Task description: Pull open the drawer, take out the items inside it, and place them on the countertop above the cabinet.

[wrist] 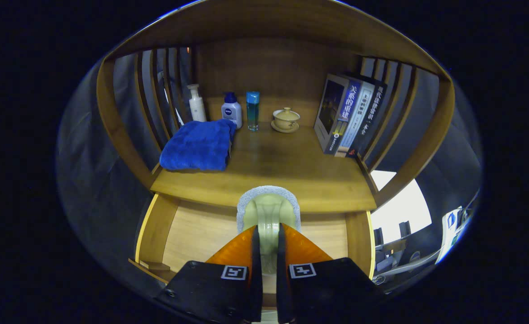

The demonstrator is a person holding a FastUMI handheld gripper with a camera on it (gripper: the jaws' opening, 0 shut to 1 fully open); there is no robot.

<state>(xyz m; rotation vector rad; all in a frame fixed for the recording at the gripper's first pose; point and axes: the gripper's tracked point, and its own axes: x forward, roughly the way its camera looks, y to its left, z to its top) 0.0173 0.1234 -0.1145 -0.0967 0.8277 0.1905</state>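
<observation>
The gripper (269, 234) pinches a pale brush (269, 211) above the open drawer (201, 231). It should lift clear of the countertop (282, 166) edge, then set it between towel (199, 145) and books (347, 116).

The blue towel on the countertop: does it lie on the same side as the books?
No: the blue towel lies by the left slats of the countertop, while the books lean against the right slats.

Wooden countertop (273, 173): blue towel (198, 145) at 10 o'clock, 3 bottles (231, 110) + lidded cup (285, 119) at 12, books (350, 114) at 2.
</observation>
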